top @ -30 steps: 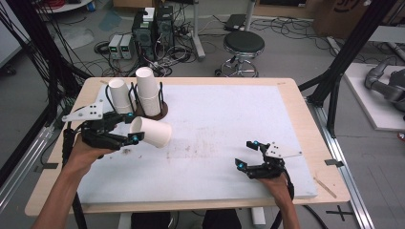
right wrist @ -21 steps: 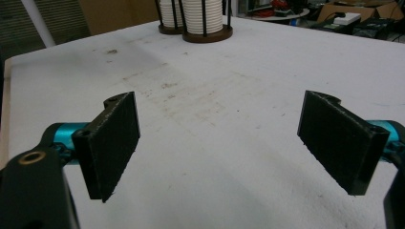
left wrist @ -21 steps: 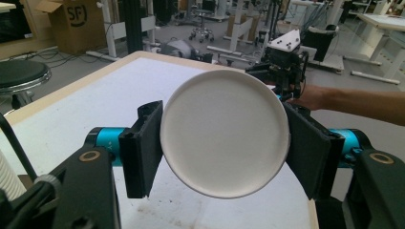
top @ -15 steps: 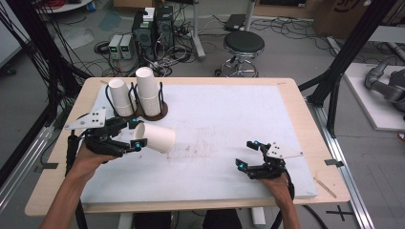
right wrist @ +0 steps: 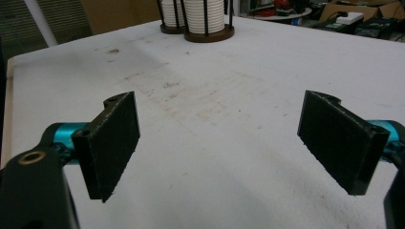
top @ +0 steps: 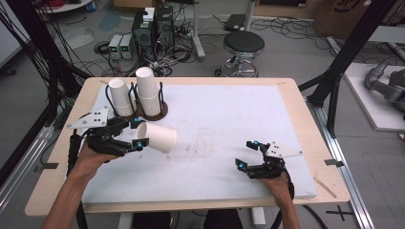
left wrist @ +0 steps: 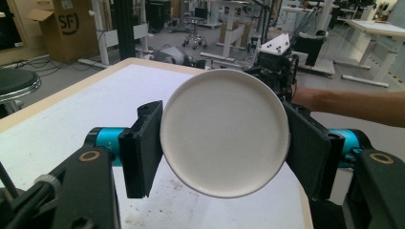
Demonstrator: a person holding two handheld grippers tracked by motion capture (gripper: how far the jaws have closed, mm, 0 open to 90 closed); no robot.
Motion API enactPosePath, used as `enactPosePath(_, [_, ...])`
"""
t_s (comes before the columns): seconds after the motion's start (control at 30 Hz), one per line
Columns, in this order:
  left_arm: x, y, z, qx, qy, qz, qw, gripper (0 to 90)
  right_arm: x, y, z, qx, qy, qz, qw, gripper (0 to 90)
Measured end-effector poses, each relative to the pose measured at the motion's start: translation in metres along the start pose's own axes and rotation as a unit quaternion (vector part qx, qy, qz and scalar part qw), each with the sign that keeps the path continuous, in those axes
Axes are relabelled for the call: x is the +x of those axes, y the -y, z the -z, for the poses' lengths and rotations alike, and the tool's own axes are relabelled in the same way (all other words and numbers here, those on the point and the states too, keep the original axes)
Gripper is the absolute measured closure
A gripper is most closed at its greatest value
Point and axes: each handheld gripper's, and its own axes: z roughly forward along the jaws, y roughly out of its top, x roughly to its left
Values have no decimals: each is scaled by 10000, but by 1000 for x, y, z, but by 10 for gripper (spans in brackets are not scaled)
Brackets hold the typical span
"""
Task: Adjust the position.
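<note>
Cup (top: 156, 137) is clamped sideways by the left hand-held gripper (top: 135, 136) — carried clear of the table (top: 229, 114); the right hand-held gripper (top: 248, 155) is held wide open, empty.

Beyond the table's far edge: black stool (top: 244, 44), computer boxes (top: 154, 24) among cables, perhaps a cardboard box (top: 345, 14).
</note>
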Motion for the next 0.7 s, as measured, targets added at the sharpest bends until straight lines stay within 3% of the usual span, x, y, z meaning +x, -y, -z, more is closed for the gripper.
enactPosePath(0.37, [-2,-1,0,-97,42,-4,9999,344,-1,-7,3,-73,-70,-53,9999,148])
enactPosePath(0.7, [-6,-2,-5,-243,156,-7,9996,345,-4,-51,13,-219,-539,-28,9983,149])
